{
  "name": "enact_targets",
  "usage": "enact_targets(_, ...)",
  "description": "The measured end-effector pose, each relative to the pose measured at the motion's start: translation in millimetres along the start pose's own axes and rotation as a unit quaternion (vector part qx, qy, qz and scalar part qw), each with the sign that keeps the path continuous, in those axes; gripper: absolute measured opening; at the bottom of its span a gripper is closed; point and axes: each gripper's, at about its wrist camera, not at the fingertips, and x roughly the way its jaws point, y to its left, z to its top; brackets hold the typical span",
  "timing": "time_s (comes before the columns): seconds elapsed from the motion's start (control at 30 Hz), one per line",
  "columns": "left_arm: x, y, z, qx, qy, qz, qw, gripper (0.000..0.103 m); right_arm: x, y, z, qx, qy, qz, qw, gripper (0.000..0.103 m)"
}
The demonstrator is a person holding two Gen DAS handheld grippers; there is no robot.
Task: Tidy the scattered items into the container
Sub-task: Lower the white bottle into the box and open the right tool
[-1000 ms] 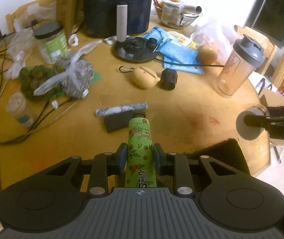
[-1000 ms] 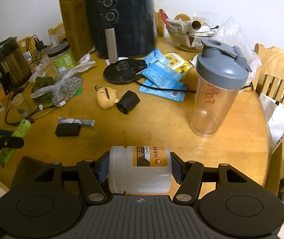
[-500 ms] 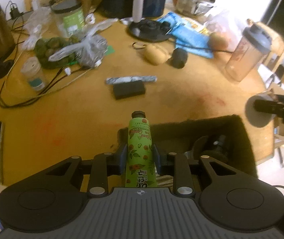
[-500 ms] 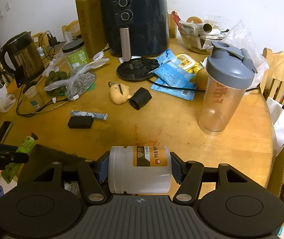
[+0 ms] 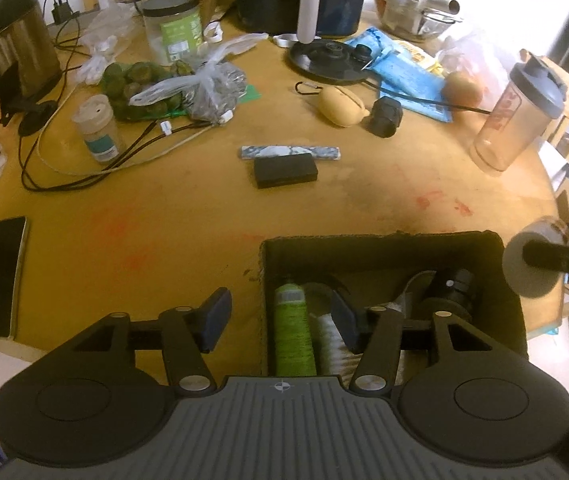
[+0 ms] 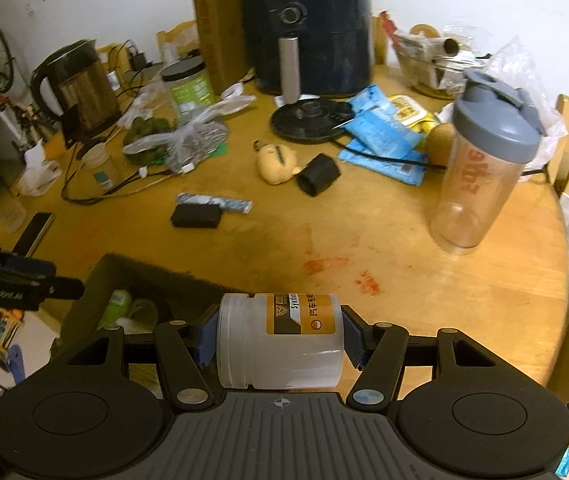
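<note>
The black felt container sits at the table's near edge. A green tube lies inside it along the left wall, beside other dark items. My left gripper hangs open above the container's left side, holding nothing. In the right wrist view, my right gripper is shut on a white jar with an orange label, held sideways just right of the container. The green tube shows there too. The jar appears at the right edge of the left wrist view.
On the round wooden table lie a small black box, a wrapped bar, a yellow pouch, a black cap and a phone. A shaker bottle stands right. Kettle, air fryer, bags and cables crowd the back.
My left gripper moved back over the container, opened and let the green tube drop inside. My right gripper kept hold of the jar and drew back toward the container.
</note>
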Motion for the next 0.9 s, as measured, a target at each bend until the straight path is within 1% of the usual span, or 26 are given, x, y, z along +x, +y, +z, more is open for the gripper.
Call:
enact_targets(0.2,-2,3,-7,-0.01,0.004,0.004,0.9999,0.055,3,18,-6,-0.031,0.018,0.036,0.999,0.064)
enact_targets(0.4,-1,6,-15,-0.017,0.015,0.004,0.9997,0.055,8,40,-13,-0.07,0.034,0.083,0.993,0.064)
enact_targets(0.67,-3,13,-24,-0.027,0.026,0.008,0.9992,0.055,26,61,-22,-0.103,0.059,0.119,0.986,0.064)
enact_targets(0.77,-4,14,-25,-0.029,0.029,0.01,0.9991,0.055,35,65,-25,-0.127,0.063,0.117,0.983,0.064)
enact_targets(0.83,-4,15,-26,-0.031,0.029,0.011,0.999,0.055,39,67,-26,-0.159,0.068,0.099,0.98,0.064)
enact_targets(0.9,-5,15,-26,-0.032,0.029,0.012,0.999,0.055,41,70,-30,-0.197,0.072,0.083,0.974,0.064)
